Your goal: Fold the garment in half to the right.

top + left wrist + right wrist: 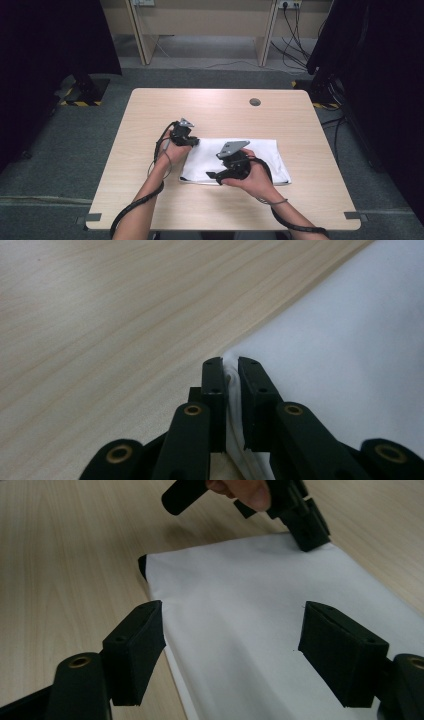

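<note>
Where the pale wooden desk [150, 107] has its middle, a folded white cloth [260, 152] lies flat, a little toward the person's side. Its far left corner is pinched between the left tongs [226, 365], whose jaws are closed tight on a small fold of fabric; the high view shows these tongs [192, 141] at that corner, held in the left hand [176, 151]. Over the cloth's near left part, the right tongs [232, 650] hang with jaws standing wide apart, one on each side of the near left edge, gripping nothing. In the right gripper view, a dark layer peeks out under the cloth's left corner.
</note>
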A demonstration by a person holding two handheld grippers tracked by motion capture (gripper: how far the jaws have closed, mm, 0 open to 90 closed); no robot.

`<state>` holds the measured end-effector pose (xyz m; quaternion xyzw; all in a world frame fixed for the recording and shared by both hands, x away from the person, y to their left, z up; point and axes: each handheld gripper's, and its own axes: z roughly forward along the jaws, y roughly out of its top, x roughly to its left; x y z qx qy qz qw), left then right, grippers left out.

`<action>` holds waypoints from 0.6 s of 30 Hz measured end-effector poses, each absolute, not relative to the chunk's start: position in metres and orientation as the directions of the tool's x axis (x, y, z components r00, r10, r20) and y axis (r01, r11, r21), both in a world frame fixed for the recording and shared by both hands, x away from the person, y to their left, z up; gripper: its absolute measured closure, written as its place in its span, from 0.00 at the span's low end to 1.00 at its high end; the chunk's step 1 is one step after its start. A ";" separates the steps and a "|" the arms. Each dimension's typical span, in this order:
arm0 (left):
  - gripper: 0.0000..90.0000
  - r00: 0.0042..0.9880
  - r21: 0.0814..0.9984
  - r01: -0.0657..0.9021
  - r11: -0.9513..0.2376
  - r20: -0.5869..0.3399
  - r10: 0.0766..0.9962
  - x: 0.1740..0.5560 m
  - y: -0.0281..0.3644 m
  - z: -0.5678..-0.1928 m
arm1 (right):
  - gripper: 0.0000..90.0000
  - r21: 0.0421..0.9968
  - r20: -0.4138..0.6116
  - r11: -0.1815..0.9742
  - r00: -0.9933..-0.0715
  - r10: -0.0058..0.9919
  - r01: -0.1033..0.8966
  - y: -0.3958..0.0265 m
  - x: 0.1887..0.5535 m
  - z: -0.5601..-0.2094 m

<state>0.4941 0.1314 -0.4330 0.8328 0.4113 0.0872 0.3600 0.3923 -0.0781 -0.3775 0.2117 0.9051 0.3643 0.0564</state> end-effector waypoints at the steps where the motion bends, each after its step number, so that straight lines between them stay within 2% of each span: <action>1: 0.91 0.648 0.667 0.623 -0.408 -0.148 0.747 0.494 0.131 -0.432 | 0.32 0.680 0.049 0.652 -0.908 0.416 0.335 -0.074 0.392 -0.379; 10: 0.91 0.645 0.657 0.634 -0.409 -0.157 0.748 0.497 0.131 -0.432 | 0.44 0.661 0.047 0.695 -0.939 0.340 0.284 -0.023 0.387 -0.392; 18: 0.91 0.653 0.658 0.627 -0.417 -0.152 0.742 0.497 0.130 -0.432 | 0.50 0.607 0.000 0.755 -0.949 0.314 0.249 0.001 0.385 -0.408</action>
